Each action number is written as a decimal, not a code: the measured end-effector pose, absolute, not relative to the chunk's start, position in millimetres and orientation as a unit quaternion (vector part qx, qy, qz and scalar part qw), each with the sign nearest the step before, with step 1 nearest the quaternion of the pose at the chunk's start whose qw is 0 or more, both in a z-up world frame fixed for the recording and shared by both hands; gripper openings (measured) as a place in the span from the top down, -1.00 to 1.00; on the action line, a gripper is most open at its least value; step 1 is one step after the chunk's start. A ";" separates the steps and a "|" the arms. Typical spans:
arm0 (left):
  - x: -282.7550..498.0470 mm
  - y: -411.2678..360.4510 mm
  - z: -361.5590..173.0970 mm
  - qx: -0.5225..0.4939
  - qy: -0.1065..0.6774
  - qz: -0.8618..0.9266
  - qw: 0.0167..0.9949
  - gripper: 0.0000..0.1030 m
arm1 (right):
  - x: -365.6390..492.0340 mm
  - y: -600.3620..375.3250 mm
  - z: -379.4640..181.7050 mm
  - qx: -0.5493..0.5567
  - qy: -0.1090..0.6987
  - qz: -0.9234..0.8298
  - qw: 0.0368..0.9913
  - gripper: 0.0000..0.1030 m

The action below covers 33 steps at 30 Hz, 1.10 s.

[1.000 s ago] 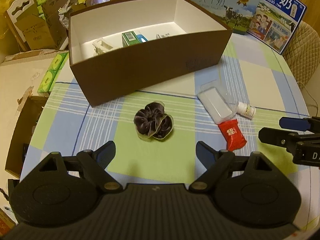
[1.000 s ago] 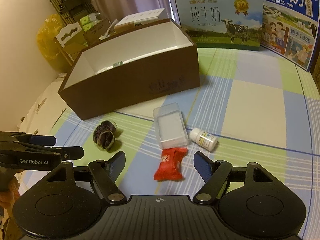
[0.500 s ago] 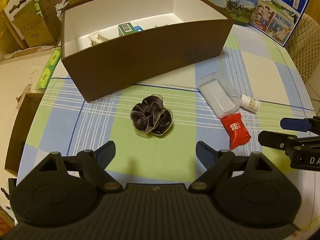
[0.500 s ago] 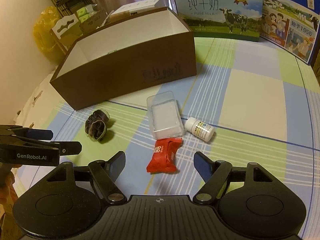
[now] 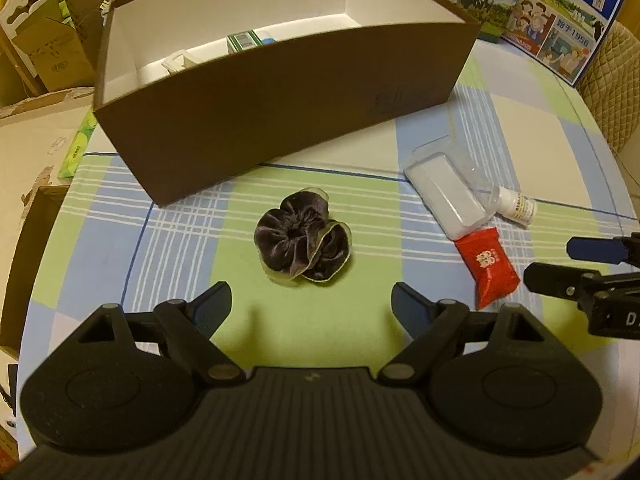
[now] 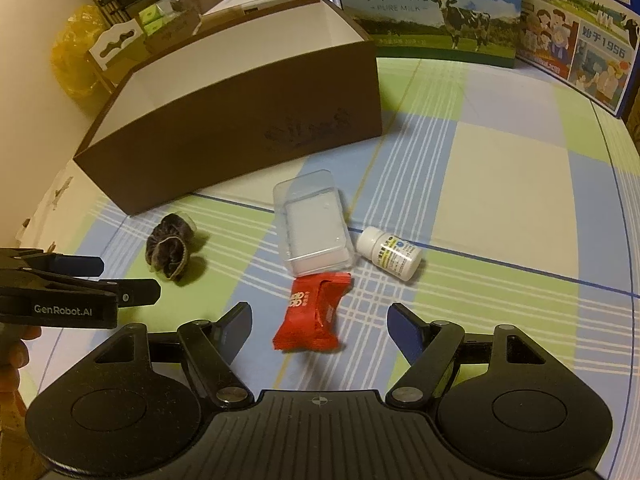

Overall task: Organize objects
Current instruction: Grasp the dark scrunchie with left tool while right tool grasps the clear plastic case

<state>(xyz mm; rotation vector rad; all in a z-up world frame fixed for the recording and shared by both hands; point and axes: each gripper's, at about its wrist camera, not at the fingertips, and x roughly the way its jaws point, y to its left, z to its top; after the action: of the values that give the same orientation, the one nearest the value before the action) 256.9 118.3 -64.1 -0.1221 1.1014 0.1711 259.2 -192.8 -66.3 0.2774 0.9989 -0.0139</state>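
A dark velvet scrunchie (image 5: 304, 240) lies on the checked tablecloth, just beyond my open left gripper (image 5: 311, 304), which hangs over it with nothing between its fingers. My right gripper (image 6: 320, 326) is open too, and a red snack packet (image 6: 314, 312) lies on the cloth in the gap between its fingertips, untouched. Past the packet sit a clear plastic case (image 6: 314, 226) and a small white pill bottle (image 6: 390, 252). The brown open box (image 5: 280, 92) stands behind them, with a green carton and a white item inside.
Two milk cartons (image 6: 432, 8) stand at the table's far edge. Cardboard boxes (image 5: 44, 40) and green packs crowd the floor to the left. A hand (image 6: 16, 356) holds the left gripper. A woven chair back (image 5: 612, 92) stands at the right.
Both grippers have sunk towards the table: the scrunchie and the red packet sit closer and larger in their views. Both stay open.
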 end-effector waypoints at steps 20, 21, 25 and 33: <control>296.5 129.1 -97.5 -0.030 0.521 0.089 0.849 -0.53 | 274.9 -203.4 -80.3 0.132 0.489 -0.025 0.862 -0.41; 298.2 129.1 -98.4 -0.030 0.520 0.088 0.849 -0.51 | 275.6 -203.4 -80.4 0.131 0.489 -0.025 0.862 -0.41; 303.3 130.0 -101.6 -0.032 0.521 0.086 0.848 -0.37 | 279.2 -202.8 -81.0 0.125 0.489 -0.022 0.863 -0.41; 305.9 131.8 -104.0 -0.025 0.517 0.077 0.852 0.22 | 293.8 -199.0 -80.6 0.099 0.482 -0.015 0.870 -0.41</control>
<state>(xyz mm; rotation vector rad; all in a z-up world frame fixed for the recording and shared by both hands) 305.9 131.8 -104.0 -0.0526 1.0891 0.1617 293.8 -199.0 -80.6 0.2064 1.0079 -0.0320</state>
